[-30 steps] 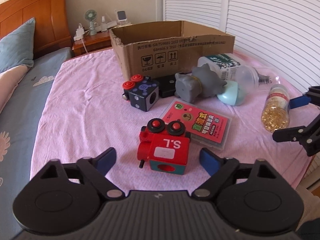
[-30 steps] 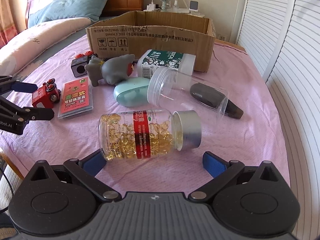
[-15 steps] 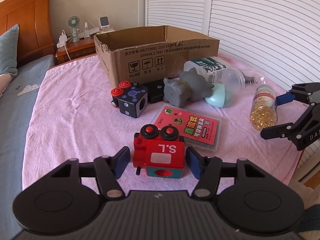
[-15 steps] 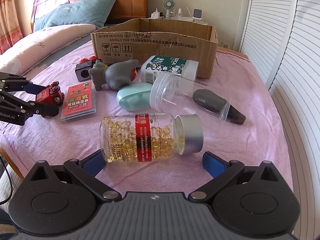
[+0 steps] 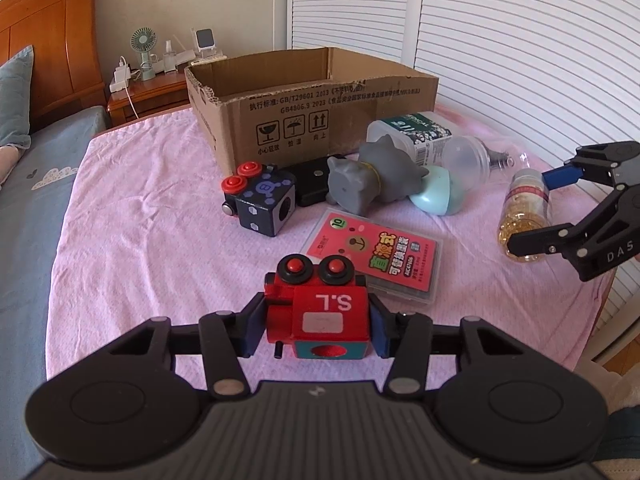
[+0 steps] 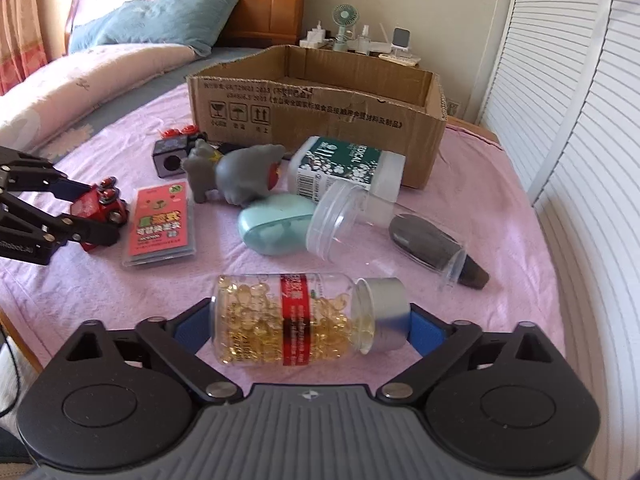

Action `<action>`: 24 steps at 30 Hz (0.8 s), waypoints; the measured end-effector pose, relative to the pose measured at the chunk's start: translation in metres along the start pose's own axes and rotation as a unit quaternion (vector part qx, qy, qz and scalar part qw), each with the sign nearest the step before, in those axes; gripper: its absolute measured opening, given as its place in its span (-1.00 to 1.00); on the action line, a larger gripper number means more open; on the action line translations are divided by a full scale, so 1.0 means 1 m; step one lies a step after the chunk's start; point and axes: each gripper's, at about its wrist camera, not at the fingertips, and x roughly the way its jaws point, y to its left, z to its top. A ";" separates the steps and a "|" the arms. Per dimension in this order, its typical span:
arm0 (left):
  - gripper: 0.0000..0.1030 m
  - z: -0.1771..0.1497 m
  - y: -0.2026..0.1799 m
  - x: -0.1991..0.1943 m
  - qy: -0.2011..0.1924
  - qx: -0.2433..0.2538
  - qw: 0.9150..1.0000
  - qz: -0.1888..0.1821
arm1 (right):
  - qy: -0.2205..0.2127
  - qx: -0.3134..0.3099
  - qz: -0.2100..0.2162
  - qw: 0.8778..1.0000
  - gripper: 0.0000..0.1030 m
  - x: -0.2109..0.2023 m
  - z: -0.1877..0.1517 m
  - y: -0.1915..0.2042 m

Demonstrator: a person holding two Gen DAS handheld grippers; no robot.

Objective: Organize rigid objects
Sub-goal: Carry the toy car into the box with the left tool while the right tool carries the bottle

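Left gripper (image 5: 316, 326) clamps the red toy train block (image 5: 320, 316); right gripper (image 6: 310, 326), jaws just closing, brackets the lying capsule bottle (image 6: 304, 318) end to end, contact unclear.

The left tool (image 5: 316, 330) points down at a slant, its blue pads pressed on both sides of a red block-shaped toy train (image 5: 320, 316). The right tool (image 6: 310, 320), equally slanted, has just been closing, its blue pads at both ends of a clear capsule bottle (image 6: 304, 318).

Small green fan (image 5: 143, 50) on wooden nightstand (image 5: 140, 98), blue pillow (image 6: 160, 20).
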 end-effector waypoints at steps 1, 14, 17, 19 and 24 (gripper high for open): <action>-0.03 0.001 0.000 -0.001 0.002 -0.001 1.000 0.002 | 0.004 0.005 0.004 1.000 0.86 -0.001 0.001 -0.002; -0.03 0.054 0.004 -0.032 0.006 0.002 1.000 0.010 | -0.032 -0.028 0.050 0.998 0.85 -0.040 0.034 -0.009; -0.03 0.085 0.002 -0.034 -0.008 0.012 1.000 0.011 | -0.054 -0.033 0.057 0.996 0.85 -0.047 0.053 -0.017; -0.03 0.108 0.000 -0.031 -0.017 0.021 1.000 0.015 | -0.069 -0.033 0.057 0.995 0.85 -0.049 0.065 -0.023; -0.03 0.160 -0.001 -0.005 -0.030 0.037 0.998 0.033 | -0.094 -0.031 0.059 0.993 0.85 -0.042 0.101 -0.038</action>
